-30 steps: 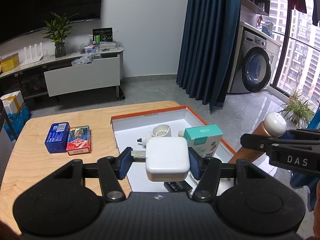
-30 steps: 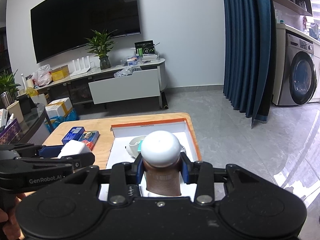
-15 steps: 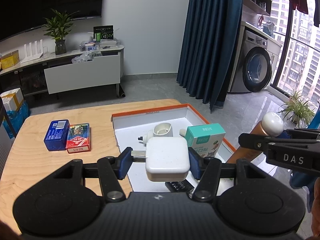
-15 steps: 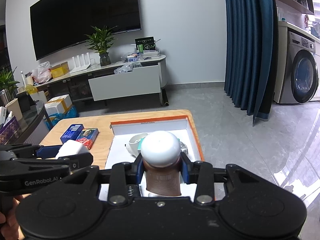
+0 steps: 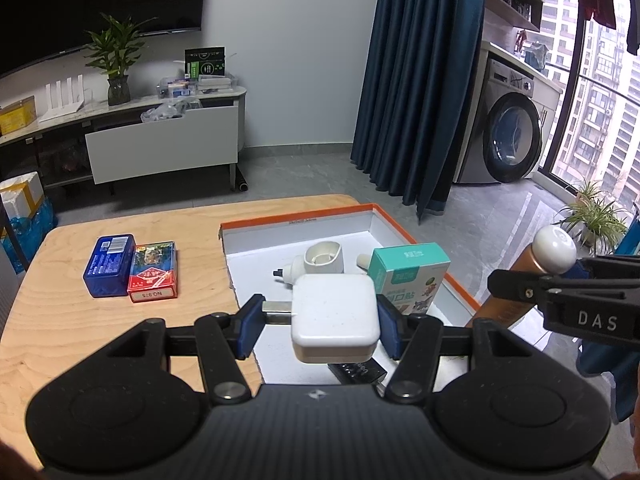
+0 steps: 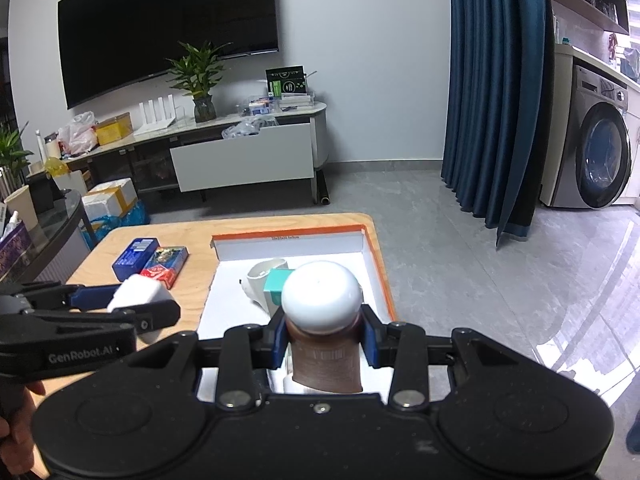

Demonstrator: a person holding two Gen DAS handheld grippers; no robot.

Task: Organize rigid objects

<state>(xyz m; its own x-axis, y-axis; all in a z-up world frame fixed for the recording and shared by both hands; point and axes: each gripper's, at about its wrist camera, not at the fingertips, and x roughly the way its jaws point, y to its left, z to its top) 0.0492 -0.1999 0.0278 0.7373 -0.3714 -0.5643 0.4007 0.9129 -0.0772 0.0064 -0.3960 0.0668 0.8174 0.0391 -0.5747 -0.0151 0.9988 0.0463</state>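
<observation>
My left gripper (image 5: 320,326) is shut on a white square charger (image 5: 335,316), held above the near part of the orange-rimmed white box (image 5: 294,222). My right gripper (image 6: 323,340) is shut on a brown bottle with a round white cap (image 6: 320,300), held above the box's right side; the bottle also shows in the left wrist view (image 5: 550,246). In the box lie a white cup-shaped item (image 5: 323,257), a teal carton (image 5: 408,270) and a black item (image 5: 356,370), partly hidden by the charger.
A blue box (image 5: 109,264) and a red card box (image 5: 154,271) lie side by side on the wooden table (image 5: 80,320), left of the white box. The table's right edge runs close along the white box, with floor beyond.
Both grippers have risen slightly and drawn back a little from the box, each keeping its object. Nothing was let go.
</observation>
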